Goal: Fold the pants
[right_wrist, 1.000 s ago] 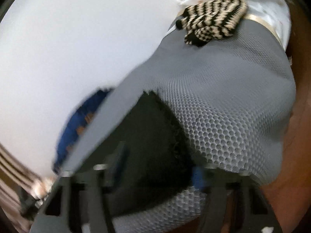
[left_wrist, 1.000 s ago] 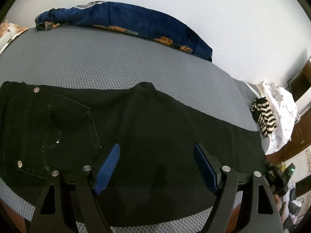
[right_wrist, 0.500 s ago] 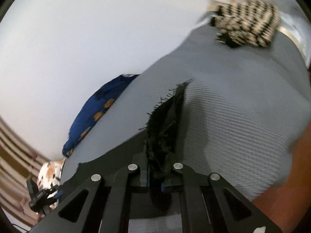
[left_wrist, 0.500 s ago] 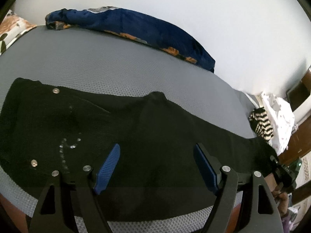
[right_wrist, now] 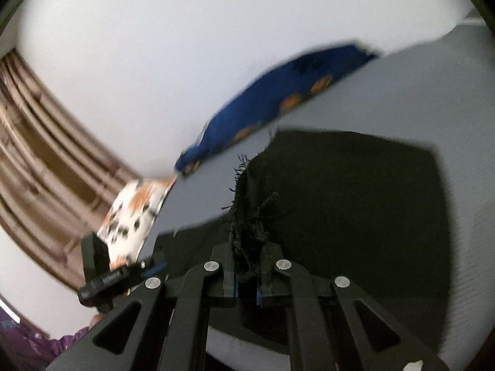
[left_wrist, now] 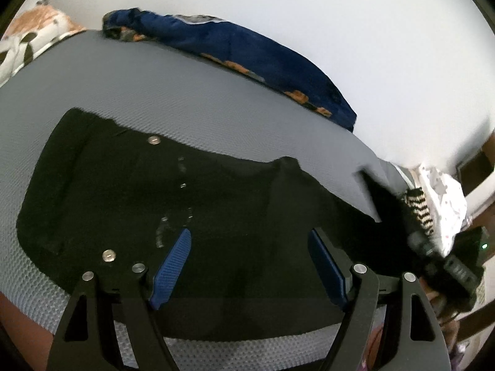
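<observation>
At the far left edge of the left wrist view a white pillow with orange and black spots (left_wrist: 27, 40) lies at the head of the bed (left_wrist: 185, 99), whose grey honeycomb-textured cover fills most of the frame. The black pants (left_wrist: 130, 191) lie spread flat across the near half of the bed, waistband end to the left with its metal rivets showing, the leg running off to the right. The left tool (left_wrist: 249, 259) hangs just above the pants near their middle, its blue-padded fingers (left_wrist: 171, 258) wide apart with nothing between them. Behind, a dark blue blanket with orange patches (left_wrist: 247, 52) lies along the far edge of the bed against the white wall (left_wrist: 309, 15). To the right the leg end of the pants is lifted off the bed, pinched in the right tool (left_wrist: 417, 238), with a black-and-cream striped knit piece (left_wrist: 419, 207) and a white spotted cloth (left_wrist: 445, 191) beyond it. In the right wrist view the right tool (right_wrist: 247, 273) is clamped on the frayed hem of the pants, which drapes forward over the rest of the garment; brown curtains (right_wrist: 40, 160) hang at the left, though that view is blurred.
</observation>
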Demonstrator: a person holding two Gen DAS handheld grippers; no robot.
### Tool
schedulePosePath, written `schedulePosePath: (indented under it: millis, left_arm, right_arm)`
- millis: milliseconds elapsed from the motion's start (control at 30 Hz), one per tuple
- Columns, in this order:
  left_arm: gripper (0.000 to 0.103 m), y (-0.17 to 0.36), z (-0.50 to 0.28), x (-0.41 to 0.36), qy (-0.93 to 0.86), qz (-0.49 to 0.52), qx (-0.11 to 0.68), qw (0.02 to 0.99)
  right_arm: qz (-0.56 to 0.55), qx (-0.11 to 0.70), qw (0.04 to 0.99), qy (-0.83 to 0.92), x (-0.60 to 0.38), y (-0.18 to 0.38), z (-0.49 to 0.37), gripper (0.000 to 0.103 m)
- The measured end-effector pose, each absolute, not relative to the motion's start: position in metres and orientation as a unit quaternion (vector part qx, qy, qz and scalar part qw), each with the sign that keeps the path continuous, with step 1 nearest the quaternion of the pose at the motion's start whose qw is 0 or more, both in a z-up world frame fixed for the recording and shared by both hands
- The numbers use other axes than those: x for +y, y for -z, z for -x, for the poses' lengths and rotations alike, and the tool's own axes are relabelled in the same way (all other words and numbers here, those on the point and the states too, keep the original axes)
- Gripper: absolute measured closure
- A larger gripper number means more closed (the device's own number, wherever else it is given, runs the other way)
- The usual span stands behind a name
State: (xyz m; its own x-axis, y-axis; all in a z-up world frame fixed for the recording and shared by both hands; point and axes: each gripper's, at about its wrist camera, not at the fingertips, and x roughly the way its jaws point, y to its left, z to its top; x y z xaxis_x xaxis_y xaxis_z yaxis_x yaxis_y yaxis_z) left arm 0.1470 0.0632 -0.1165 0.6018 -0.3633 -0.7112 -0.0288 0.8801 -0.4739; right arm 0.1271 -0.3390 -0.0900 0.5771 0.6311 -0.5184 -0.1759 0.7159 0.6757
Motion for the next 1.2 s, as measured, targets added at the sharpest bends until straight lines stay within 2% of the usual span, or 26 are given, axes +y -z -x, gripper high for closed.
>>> schedulePosePath:
  millis: [267, 600, 767, 833, 967, 1200]
  left_arm:
    - [0.025, 0.129, -0.141, 0.079, 0.09, 0.239, 0.444, 0.859]
    - [0.025, 0.135, -0.142, 0.082, 0.09, 0.247, 0.452, 0.852]
    - [0.025, 0.133, -0.142, 0.085, 0.086, 0.248, 0.448, 0.855]
    - [0.025, 0.133, -0.141, 0.087, 0.085, 0.252, 0.447, 0.854]
    - [0.025, 0.131, -0.142, 0.087, 0.087, 0.244, 0.443, 0.858]
    - [0.025, 0.134, -0.143, 0.075, 0.108, 0.237, 0.455, 0.851]
  right_arm:
    - [-0.266, 0.456, 0.803, -0.276, -0.26, 0.134, -0.135, 0.096]
    - [-0.254, 0.454, 0.806, -0.282, -0.237, 0.131, -0.142, 0.096]
    - [-0.287, 0.482, 0.768, -0.309, -0.235, 0.152, -0.14, 0.081]
    - [-0.31, 0.474, 0.755, -0.329, -0.242, 0.145, -0.137, 0.069]
    - [-0.331, 0.412, 0.789, -0.312, -0.289, 0.111, -0.129, 0.066]
    - [-0.331, 0.435, 0.787, -0.287, -0.317, 0.121, -0.136, 0.066]
